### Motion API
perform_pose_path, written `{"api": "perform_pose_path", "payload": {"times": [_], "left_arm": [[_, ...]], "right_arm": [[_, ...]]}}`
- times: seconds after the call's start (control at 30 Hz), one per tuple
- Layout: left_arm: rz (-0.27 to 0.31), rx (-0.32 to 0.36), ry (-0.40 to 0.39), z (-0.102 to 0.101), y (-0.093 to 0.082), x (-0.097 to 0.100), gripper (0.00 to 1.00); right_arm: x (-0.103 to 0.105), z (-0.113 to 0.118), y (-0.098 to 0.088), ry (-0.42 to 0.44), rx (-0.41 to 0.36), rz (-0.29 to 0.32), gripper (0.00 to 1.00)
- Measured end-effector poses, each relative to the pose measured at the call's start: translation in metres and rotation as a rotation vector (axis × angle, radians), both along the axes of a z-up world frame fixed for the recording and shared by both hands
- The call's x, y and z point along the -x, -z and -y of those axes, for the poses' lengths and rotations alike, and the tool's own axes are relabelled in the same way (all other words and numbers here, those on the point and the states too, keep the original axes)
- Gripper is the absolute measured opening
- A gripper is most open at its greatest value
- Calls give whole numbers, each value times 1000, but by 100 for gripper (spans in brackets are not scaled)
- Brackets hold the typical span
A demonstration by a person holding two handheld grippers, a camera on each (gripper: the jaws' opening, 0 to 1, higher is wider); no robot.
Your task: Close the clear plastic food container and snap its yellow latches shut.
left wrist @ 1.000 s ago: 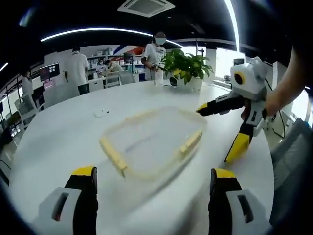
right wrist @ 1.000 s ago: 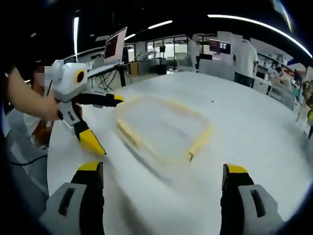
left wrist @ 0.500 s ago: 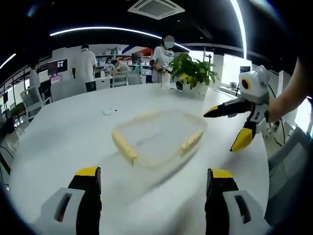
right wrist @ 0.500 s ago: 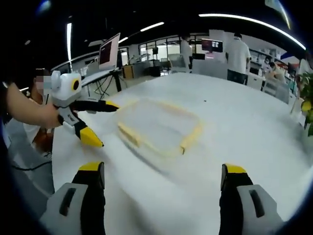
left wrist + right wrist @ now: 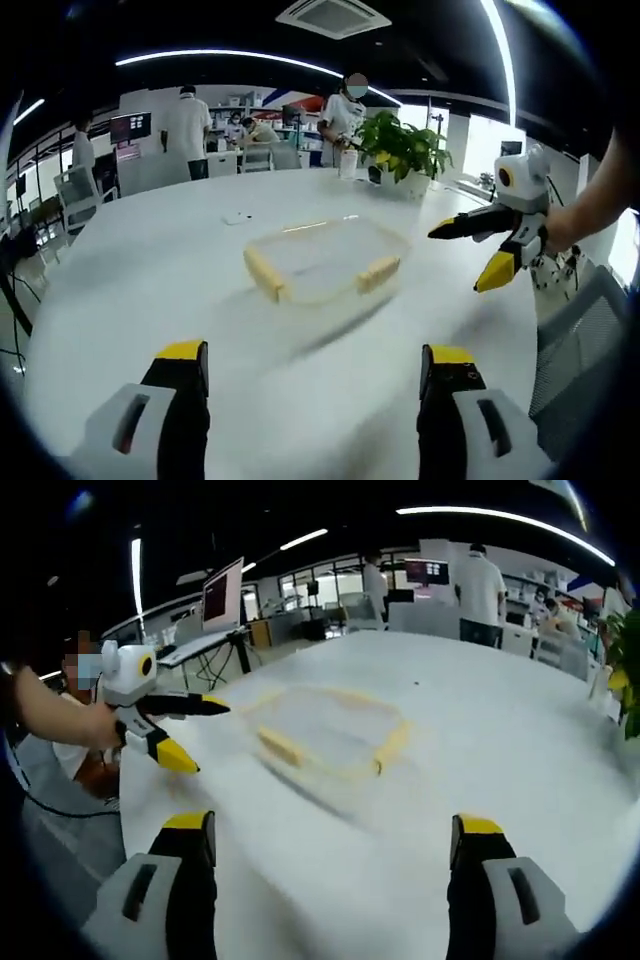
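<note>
Both claws (image 5: 310, 375) (image 5: 330, 845) gaping, empty, pulled farther back from container (image 5: 322, 261) than before.

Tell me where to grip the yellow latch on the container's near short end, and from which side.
Take the near yellow latch along its long outer edge, coming in low from the left gripper's side: it lies flat against the clear container's end, likely leaving just that edge for fingers.

- Open-plan office or lab space
- Big white round bench (image 5: 130, 290) in the foreground
- Long curved strip lights (image 5: 230, 58) and a ceiling AC vent (image 5: 333, 14)
- Desks with monitors (image 5: 222, 588) and cables, wall screen (image 5: 131, 127) behind
- Several people (image 5: 188, 125) standing around workstations
- Potted green plant (image 5: 402, 152) on the bench, office chairs (image 5: 80, 195) nearby
</note>
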State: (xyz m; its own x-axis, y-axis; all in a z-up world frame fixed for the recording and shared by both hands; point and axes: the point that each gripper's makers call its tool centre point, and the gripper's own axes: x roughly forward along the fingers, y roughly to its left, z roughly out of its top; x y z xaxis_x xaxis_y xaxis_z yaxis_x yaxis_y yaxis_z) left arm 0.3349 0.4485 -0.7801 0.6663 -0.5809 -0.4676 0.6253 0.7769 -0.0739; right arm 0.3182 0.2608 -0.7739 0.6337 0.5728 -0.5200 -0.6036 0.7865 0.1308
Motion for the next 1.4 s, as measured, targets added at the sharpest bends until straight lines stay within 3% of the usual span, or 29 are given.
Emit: {"api": "perform_pose_path", "payload": {"times": [0.2,0.5,0.8,1.03,1.1,1.4], "left_arm": [[1,25,-28,-7,-11,14,80],[-26,39,-63,-21,-10,29,79],[-43,88,-104,-29,-16,47,78],[-21,83,-153,-46,-23,58,77],[16,55,-162,-52,-26,64,77],[-25,95,-180,-59,-28,88,77]], "right_arm": [[7,10,-8,28,-11,9,93],[19,18,-16,54,-49,3,94],[35,21,-26,105,-126,3,94],[48,27,-37,119,-139,17,93],[52,29,-38,123,-140,18,93],[73,39,-50,158,-182,26,92]]}}
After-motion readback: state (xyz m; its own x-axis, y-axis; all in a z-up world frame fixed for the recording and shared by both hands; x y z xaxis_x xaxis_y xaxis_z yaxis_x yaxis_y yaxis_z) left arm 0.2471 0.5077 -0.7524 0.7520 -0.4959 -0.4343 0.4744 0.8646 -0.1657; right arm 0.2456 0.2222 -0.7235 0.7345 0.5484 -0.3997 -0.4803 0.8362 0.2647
